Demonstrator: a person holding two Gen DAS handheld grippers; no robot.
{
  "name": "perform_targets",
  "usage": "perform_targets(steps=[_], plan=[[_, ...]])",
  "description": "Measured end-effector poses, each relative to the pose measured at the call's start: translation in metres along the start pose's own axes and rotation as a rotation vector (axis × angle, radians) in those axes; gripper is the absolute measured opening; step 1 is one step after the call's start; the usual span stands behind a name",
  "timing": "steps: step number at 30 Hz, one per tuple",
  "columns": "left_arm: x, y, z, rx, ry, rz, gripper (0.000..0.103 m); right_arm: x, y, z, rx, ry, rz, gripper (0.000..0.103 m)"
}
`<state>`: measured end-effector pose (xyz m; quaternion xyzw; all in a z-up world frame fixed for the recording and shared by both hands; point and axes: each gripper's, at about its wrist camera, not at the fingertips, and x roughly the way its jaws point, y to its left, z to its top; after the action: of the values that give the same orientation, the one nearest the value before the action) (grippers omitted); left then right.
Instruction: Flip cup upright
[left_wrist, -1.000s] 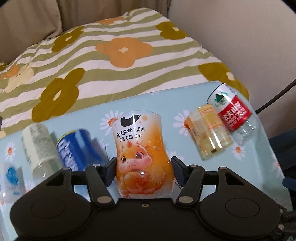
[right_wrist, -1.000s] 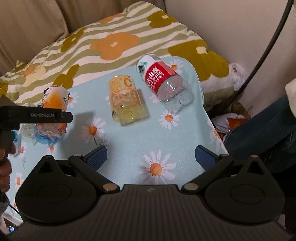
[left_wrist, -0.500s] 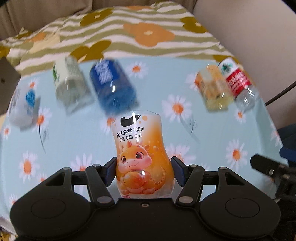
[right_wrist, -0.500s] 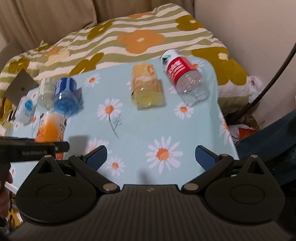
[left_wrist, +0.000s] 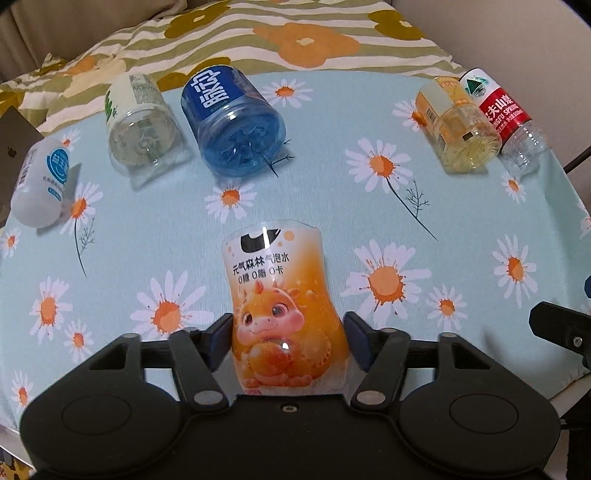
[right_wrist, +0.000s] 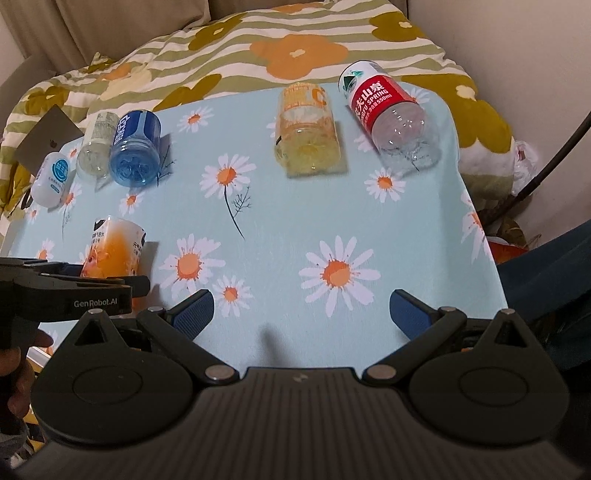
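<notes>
My left gripper (left_wrist: 288, 341) is shut on an orange cup with a cartoon dragon label (left_wrist: 280, 302), cut from a bottle. The cup stands upright between the fingers over the front left of the daisy-print table (left_wrist: 369, 214). In the right wrist view the same cup (right_wrist: 110, 254) is held by the left gripper (right_wrist: 107, 284) at the lower left. My right gripper (right_wrist: 301, 310) is open and empty above the table's front edge.
Several cut-bottle cups lie on their sides at the back: a white one (left_wrist: 40, 188), a clear one (left_wrist: 142, 122), a blue one (left_wrist: 232, 118), a yellow one (left_wrist: 458, 125) and a red-labelled one (left_wrist: 506, 118). A striped flower quilt (left_wrist: 295, 40) lies behind the table.
My left gripper has tilted downward and pulled back with the orange cup, so more of the table shows. The right gripper has drawn back and tilted down slightly, still open.
</notes>
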<state>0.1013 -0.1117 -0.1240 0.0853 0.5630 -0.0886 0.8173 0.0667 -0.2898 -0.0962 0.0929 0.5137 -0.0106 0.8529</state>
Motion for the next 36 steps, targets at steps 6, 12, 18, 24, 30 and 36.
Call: perform_targets(steps=[6, 12, 18, 24, 30, 36], plan=[[-0.009, -0.003, 0.001, 0.01, -0.044, 0.029, 0.095, -0.002, -0.002, 0.001, -0.007, -0.01, 0.006, 0.103], [-0.031, 0.006, -0.005, -0.067, -0.064, 0.01, 0.096, -0.009, 0.002, 0.012, -0.045, -0.012, 0.031, 0.103], [-0.066, 0.023, -0.016, -0.125, -0.096, 0.024, 0.103, -0.017, 0.021, 0.032, -0.088, 0.005, 0.079, 0.103], [-0.078, 0.055, -0.033, -0.143, -0.112, 0.016, 0.103, -0.008, 0.056, 0.051, -0.085, 0.066, 0.162, 0.103], [-0.072, 0.092, -0.045, -0.171, -0.103, -0.016, 0.103, 0.026, 0.089, 0.065, 0.0, 0.185, 0.254, 0.103], [-0.07, 0.122, -0.055, -0.185, -0.095, 0.011, 0.103, 0.065, 0.114, 0.075, 0.077, 0.286, 0.291, 0.103]])
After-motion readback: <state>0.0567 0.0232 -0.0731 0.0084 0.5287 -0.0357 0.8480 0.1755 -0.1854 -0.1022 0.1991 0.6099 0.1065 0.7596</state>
